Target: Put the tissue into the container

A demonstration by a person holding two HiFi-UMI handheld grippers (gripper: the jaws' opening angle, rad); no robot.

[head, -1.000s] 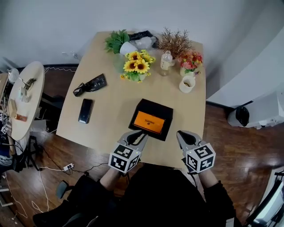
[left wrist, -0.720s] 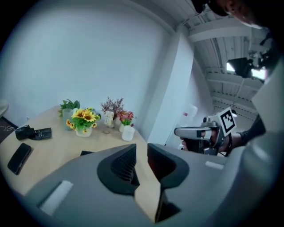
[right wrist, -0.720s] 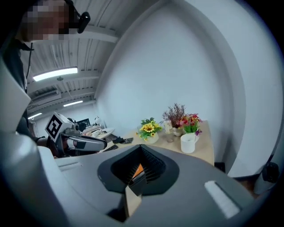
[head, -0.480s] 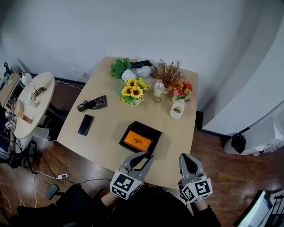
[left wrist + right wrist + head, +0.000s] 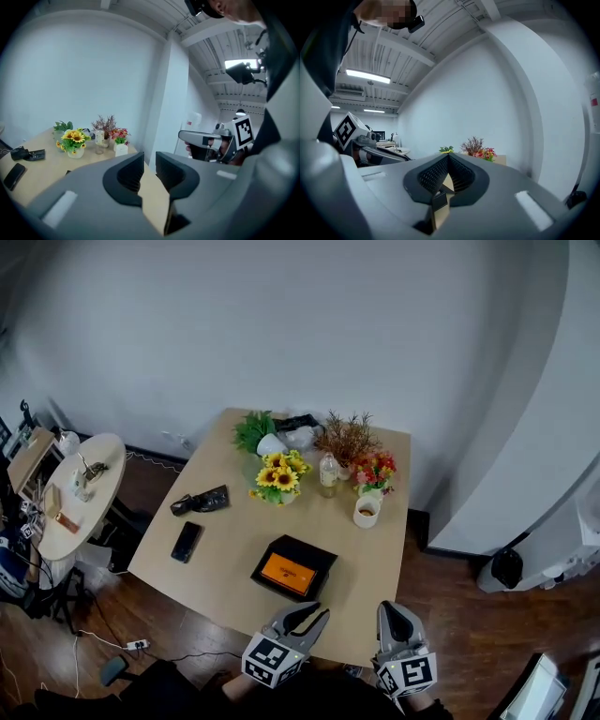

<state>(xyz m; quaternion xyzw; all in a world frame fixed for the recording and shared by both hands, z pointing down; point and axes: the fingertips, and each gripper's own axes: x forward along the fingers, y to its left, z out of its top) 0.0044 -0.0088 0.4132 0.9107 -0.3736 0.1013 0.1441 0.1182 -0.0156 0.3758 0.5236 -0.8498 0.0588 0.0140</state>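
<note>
Left tool [image 5: 316, 613], right tool [image 5: 389, 608] closed, empty; both drawn back from black tray [image 5: 317, 557].

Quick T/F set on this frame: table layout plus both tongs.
1. A phone lies on the table, left of the black container. True.
2. The left tongs grip a tissue. False: they are shut with nothing between them.
3. The right tongs are shut and empty. True.
4. The mug stands at the table's near edge, beside the tongs. False: it stands farther back, next to the flowers.
5. An orange item lies in the black container. True.
</note>
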